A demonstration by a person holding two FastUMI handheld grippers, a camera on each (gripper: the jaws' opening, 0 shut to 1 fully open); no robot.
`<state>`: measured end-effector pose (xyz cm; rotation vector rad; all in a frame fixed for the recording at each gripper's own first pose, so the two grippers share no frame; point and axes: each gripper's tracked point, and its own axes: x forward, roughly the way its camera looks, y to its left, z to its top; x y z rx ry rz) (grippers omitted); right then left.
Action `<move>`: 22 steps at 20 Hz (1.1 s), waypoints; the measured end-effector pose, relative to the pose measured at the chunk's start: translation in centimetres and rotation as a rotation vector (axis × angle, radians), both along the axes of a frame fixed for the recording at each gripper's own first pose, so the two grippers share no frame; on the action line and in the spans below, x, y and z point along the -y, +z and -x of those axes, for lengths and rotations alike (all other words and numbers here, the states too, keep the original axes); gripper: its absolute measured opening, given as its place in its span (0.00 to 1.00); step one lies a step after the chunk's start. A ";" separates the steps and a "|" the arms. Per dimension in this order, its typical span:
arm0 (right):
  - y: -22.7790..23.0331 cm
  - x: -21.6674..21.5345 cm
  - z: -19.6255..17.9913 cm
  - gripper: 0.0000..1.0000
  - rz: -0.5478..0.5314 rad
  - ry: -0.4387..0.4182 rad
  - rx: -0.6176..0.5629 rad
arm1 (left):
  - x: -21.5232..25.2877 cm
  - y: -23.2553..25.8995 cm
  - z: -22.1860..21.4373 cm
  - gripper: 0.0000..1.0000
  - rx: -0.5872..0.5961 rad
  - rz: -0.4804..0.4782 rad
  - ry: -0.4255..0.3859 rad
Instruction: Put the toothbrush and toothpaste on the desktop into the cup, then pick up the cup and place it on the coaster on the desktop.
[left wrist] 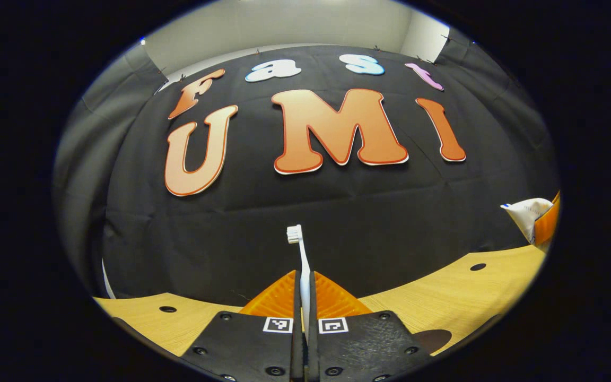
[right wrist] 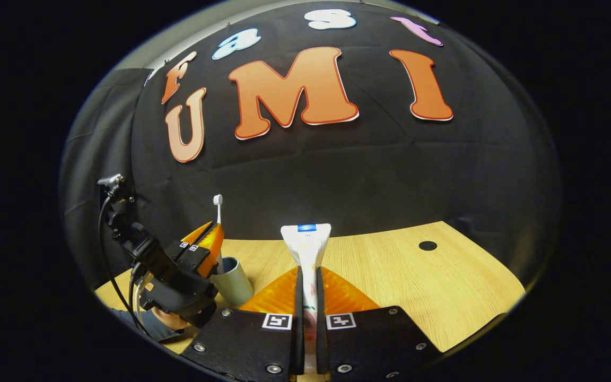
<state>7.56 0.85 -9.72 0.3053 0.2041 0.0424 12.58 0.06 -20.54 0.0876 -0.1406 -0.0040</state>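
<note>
Toothbrush above cup, from right gripper view.

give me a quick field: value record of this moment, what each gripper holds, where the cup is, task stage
left gripper: shut on toothbrush, bristle end up; in the right gripper view it is held above the cup
right gripper: shut on toothpaste, flat crimped end up
cup: grey, upright on the wooden desktop, beside the left gripper
cup contents: cannot tell
coaster: not identified
task stage: both items lifted, neither seen released into the cup yet
</note>
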 end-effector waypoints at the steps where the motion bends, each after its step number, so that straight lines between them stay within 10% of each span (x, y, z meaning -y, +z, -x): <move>1: 0.0 -0.1 0.0 0.09 -0.003 0.000 -0.001 | 0.0 -0.4 0.0 0.03 -0.012 0.007 0.001; 15: 0.9 -1.2 0.5 0.09 -0.029 0.024 0.019 | -0.1 -6.0 1.7 0.08 -0.244 0.077 -0.048; 22: 5.3 -2.3 -0.6 0.09 -0.074 0.062 0.137 | -2.0 -3.8 6.4 0.44 -0.338 0.116 -0.084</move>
